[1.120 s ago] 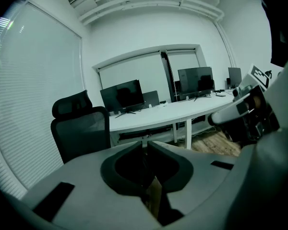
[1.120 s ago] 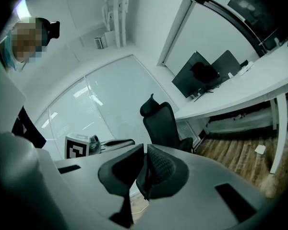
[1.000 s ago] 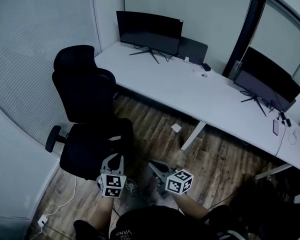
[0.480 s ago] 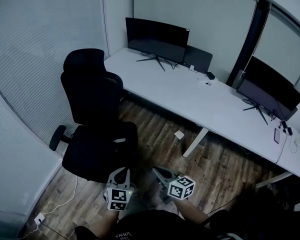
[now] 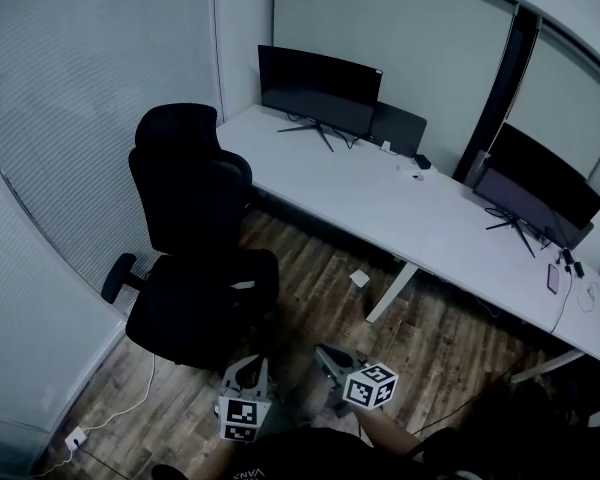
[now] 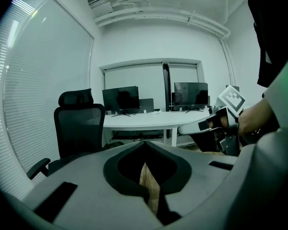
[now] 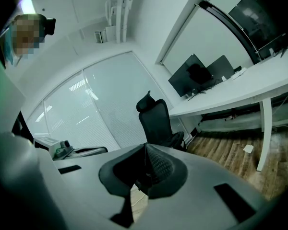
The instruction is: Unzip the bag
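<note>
No bag shows in any view. In the head view both grippers hang low in front of the person's body, above the wooden floor. My left gripper (image 5: pixel 246 372) is shut with nothing between its jaws; in its own view the tips meet (image 6: pixel 144 143) and point toward the desk. My right gripper (image 5: pixel 326 352) is also shut and empty, its tips together (image 7: pixel 146 148), aimed at the office chair. The right gripper (image 6: pixel 220 121) and the hand holding it show at the right of the left gripper view.
A black office chair (image 5: pixel 194 258) stands left of the grippers. A long white desk (image 5: pixel 400 203) with two dark monitors (image 5: pixel 318 90) runs along the back. A small white item (image 5: pixel 359 278) lies on the floor by a desk leg. A cable and socket (image 5: pixel 76 436) sit at lower left.
Both grippers have dropped lower in the head view, closer to the person's body, and the view has shifted so the chair and desk sit further right and down.
</note>
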### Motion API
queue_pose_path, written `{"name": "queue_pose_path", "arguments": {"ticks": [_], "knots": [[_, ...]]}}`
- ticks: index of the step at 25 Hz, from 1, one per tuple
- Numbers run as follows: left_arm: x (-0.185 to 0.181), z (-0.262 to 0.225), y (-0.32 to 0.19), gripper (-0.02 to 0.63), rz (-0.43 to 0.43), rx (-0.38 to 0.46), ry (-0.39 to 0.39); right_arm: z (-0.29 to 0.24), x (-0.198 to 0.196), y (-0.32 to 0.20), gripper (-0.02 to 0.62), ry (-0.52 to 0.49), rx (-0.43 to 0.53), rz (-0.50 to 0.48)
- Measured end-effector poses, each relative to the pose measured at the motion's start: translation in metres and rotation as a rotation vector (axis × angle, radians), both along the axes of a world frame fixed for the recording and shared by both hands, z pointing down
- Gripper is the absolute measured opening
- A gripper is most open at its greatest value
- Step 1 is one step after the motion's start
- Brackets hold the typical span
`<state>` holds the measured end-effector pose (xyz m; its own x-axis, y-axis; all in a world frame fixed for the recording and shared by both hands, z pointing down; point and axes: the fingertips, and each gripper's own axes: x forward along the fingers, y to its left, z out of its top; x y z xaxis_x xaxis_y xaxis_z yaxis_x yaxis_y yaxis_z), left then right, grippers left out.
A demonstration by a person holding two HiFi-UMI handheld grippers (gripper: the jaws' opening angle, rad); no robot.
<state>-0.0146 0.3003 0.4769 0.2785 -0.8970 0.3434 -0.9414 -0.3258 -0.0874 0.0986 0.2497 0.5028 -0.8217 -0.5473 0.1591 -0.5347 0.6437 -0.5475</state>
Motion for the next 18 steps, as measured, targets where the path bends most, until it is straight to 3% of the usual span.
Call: {"name": "queue_pose_path", "arguments": {"ticks": [18], "knots": [[0.001, 0.0, 0.012, 0.018, -0.003, -0.005, 0.041, 0.008, 0.01, 0.006, 0.044, 0.039, -0.005, 0.024]]}}
